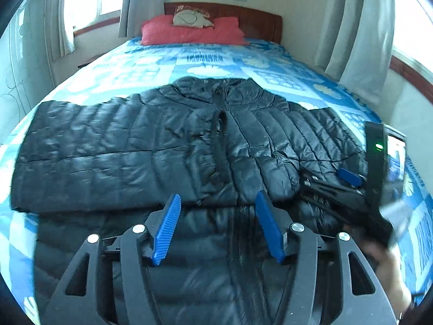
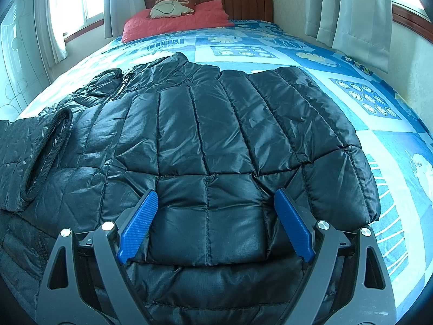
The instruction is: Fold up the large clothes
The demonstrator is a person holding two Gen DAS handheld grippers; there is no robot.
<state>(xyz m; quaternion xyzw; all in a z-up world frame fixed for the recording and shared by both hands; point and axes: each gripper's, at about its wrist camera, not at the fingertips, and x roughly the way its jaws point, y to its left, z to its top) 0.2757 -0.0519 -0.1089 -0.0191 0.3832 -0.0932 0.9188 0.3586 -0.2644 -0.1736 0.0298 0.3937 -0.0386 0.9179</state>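
Note:
A black quilted puffer jacket (image 1: 151,146) lies front up on the bed with both sleeves folded across its chest. My left gripper (image 1: 217,205) is open and empty, hovering over the jacket's lower middle near the zipper. My right gripper (image 2: 216,201) is open and empty just above the folded right sleeve (image 2: 243,124); it also shows in the left wrist view (image 1: 349,176) at the right. The other sleeve's cuff (image 2: 46,157) lies at the left of the right wrist view.
The jacket lies on a bed with a blue patterned sheet (image 1: 189,62). A red pillow (image 1: 189,31) and a small cushion (image 1: 189,17) rest by the wooden headboard (image 1: 257,19). Curtained windows flank the bed on both sides.

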